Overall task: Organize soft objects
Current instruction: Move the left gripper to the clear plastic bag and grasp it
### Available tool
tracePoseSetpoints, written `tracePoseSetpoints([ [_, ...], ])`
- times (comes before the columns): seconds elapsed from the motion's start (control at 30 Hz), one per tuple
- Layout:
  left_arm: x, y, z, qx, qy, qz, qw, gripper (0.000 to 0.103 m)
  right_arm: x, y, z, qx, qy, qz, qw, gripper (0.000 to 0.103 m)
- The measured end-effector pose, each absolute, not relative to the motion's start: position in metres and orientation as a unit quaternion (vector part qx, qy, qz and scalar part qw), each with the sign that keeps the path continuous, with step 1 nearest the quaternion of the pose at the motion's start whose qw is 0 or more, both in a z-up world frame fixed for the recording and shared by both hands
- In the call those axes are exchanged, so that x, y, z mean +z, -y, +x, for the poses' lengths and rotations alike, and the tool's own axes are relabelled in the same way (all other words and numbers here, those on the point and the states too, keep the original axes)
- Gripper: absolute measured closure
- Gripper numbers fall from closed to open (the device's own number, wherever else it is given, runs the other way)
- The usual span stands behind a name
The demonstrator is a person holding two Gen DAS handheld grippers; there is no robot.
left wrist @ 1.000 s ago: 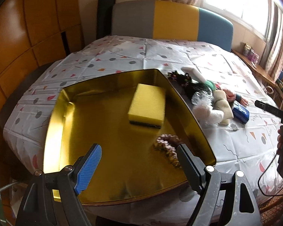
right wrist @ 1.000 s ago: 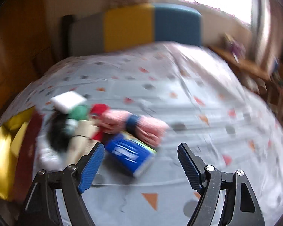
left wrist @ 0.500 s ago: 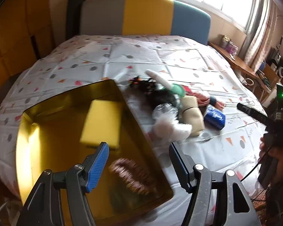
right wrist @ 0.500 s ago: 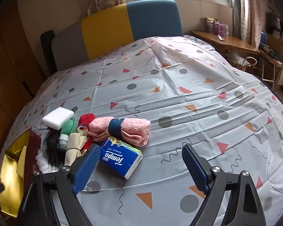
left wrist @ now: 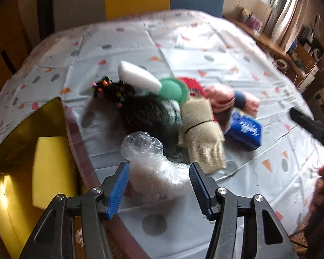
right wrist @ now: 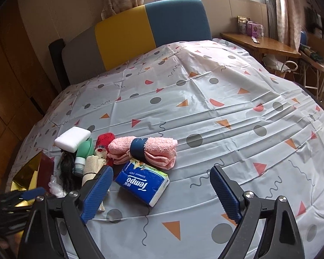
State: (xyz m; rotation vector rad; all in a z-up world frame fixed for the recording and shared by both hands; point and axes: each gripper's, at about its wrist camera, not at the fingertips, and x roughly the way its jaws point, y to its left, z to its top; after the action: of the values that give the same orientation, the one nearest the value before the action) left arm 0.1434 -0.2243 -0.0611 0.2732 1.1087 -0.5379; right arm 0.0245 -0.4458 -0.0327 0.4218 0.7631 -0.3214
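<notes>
Just ahead of the left claw (left wrist: 158, 185), lower centre of the left wrist view, lies the clear plastic bag (left wrist: 149, 164) of white fluff, beside the gold tray (left wrist: 21, 194) rim. Bag's long axis runs away from the claw, roughly between the released jaws. Left claw nearer, pitched downward. Right claw (right wrist: 159, 192) released, hovering near the tissue pack (right wrist: 142, 183).

My left claw (left wrist: 159, 185) had two black arms with silver screws, and its fingers (left wrist: 118, 188) carried bright blue ribbed pads. My right claw (right wrist: 161, 191) looked the same, only its pads (right wrist: 224, 195) were darker blue.
</notes>
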Motion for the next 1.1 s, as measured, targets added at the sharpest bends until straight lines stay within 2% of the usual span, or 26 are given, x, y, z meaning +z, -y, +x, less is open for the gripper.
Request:
tracePoseSetpoints([
  [0.07, -0.072, 0.231, 0.147, -0.250, -0.524, 0.139, 0.802, 0.045, -0.033, 0.447, 0.025, -0.153, -0.369, 0.207, 0.893, 0.011],
  [0.13, -0.080, 0.235, 0.148, -0.251, -0.528, 0.147, 0.798, 0.056, -0.034, 0.447, 0.026, -0.151, -0.370, 0.208, 0.893, 0.011],
  [0.27, -0.074, 0.234, 0.139, -0.272, -0.507, 0.143, 0.805, 0.068, -0.034, 0.446, 0.026, -0.151, -0.372, 0.202, 0.894, 0.011],
  [0.53, -0.032, 0.182, 0.099, -0.291, -0.454, 0.090, 0.837, 0.069, -0.040, 0.442, 0.030, -0.148, -0.386, 0.190, 0.891, 0.011],
  [0.7, -0.023, 0.135, 0.086, -0.291, -0.450, 0.044, 0.843, 0.069, -0.050, 0.430, 0.036, -0.120, -0.409, 0.179, 0.887, 0.011],
  [0.9, -0.025, 0.117, 0.076, -0.322, -0.450, 0.016, 0.833, 0.077, -0.058, 0.404, 0.046, -0.086, -0.430, 0.154, 0.886, 0.014],
  [0.93, -0.026, 0.117, 0.075, -0.328, -0.449, 0.014, 0.831, 0.082, -0.058, 0.400, 0.047, -0.081, -0.431, 0.153, 0.886, 0.015],
  [1.0, -0.025, 0.118, 0.070, -0.336, -0.439, 0.021, 0.833, 0.089, -0.058, 0.393, 0.051, -0.057, -0.435, 0.170, 0.882, 0.025],
  [1.1, -0.027, 0.117, 0.067, -0.342, -0.437, 0.018, 0.832, 0.092, -0.056, 0.379, 0.061, -0.032, -0.443, 0.184, 0.877, 0.045],
])
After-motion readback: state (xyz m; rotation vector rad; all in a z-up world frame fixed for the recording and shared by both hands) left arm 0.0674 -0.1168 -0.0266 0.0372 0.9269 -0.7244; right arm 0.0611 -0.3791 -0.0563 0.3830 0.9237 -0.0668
